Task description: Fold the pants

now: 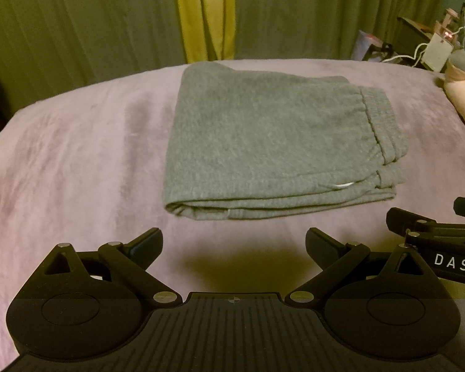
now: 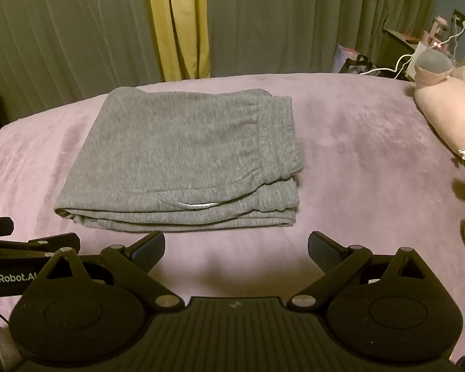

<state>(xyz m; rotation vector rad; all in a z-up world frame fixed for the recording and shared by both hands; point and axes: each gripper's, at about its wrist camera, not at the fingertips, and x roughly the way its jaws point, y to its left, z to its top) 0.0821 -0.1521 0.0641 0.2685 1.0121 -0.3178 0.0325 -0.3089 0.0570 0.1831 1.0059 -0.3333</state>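
Bedspread (image 1: 77,161) bears folded pants (image 1: 272,142).

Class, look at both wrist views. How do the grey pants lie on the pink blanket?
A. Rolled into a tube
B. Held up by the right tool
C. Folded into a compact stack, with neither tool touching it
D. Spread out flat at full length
C: the grey pants lie in stacked layers on the pink blanket, while the left tool and the right tool are open, short of them.

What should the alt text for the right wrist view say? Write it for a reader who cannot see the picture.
Grey pants lie folded into a neat rectangle on a pink blanket, untouched. The right claw is open and empty just short of their near edge, with part of the left claw at the lower left. A pink plush toy lies at the right, green curtains behind.
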